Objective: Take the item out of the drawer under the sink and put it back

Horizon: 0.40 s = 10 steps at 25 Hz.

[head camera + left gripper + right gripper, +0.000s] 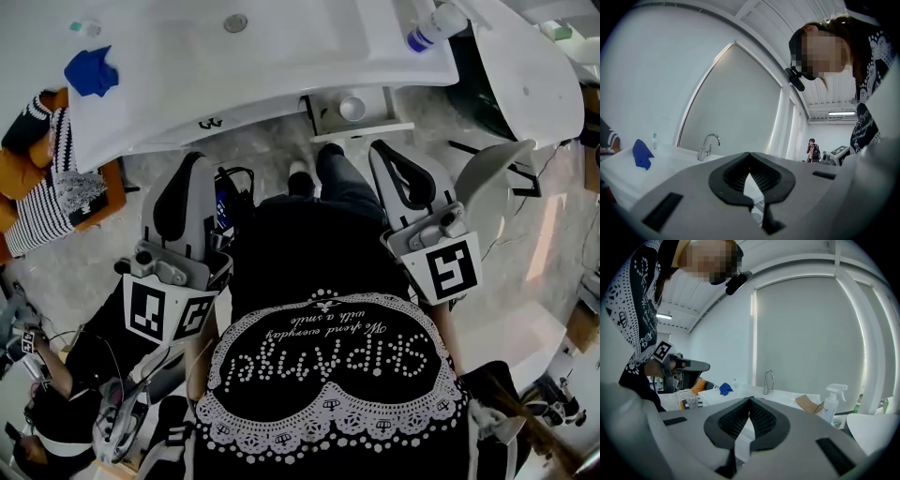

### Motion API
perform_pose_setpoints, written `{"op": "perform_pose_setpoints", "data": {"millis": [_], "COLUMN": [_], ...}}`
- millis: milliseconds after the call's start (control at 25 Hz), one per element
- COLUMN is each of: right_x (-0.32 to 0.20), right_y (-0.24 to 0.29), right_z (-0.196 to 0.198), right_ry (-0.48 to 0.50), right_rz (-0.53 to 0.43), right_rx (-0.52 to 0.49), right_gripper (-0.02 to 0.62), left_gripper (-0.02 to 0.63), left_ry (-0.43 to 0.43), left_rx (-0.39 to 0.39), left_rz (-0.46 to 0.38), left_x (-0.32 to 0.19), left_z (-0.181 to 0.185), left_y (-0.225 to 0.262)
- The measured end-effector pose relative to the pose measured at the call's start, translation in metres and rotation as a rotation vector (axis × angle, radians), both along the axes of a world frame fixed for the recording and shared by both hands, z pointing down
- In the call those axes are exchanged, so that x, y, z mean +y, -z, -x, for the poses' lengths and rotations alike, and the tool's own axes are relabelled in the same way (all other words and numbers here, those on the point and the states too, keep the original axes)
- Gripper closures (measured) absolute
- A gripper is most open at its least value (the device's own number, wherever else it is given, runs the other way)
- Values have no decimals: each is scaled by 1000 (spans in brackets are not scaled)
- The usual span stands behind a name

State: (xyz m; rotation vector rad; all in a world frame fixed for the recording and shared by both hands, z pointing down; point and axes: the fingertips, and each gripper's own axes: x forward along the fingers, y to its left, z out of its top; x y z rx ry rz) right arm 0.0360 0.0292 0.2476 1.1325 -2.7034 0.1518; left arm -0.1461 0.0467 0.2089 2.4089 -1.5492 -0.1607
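Entry: vanity station, both tools idle. Left gripper (192, 161) at 10 o'clock of the person's torso, fingers together, nothing between them. Right gripper (381, 148) at 2 o'clock, fingers likewise pressed together and empty. Sink (281, 56) at 12 o'clock, with faucet (768, 380) at its back. Blue cloth (91, 72) at 10 o'clock on the counter, spray bottle (436, 25) at 1 o'clock. Drawer (361, 129) stands open below the counter's front edge at 12 o'clock. Item (352, 108), a small white round thing of uncertain kind, lies inside the drawer, well apart from both grippers. Hazards, as judged: either tool reaching in with its fingers together would push the item deeper instead of gripping it. The round shape may roll or slip from the pads. The counter overhang sits close above the drawer, so a high approach could strike it.
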Motion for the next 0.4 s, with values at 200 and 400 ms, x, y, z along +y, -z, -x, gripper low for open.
{"op": "perform_pose_setpoints", "data": {"millis": [200,400], "right_x": [1,-2], "right_y": [-1,-1], "right_z": [-1,-2], "right_ry": [-1,5], "right_rz": [-1,-2], "right_rx": [3,2], "right_gripper": [577,577], "left_gripper": [601,601], "left_ry": [4,1], "left_rx": [0,6], "left_rz": [0,-1], "left_x": [1,-3], "left_z": [1,-3], "left_y": [-1,0]}}
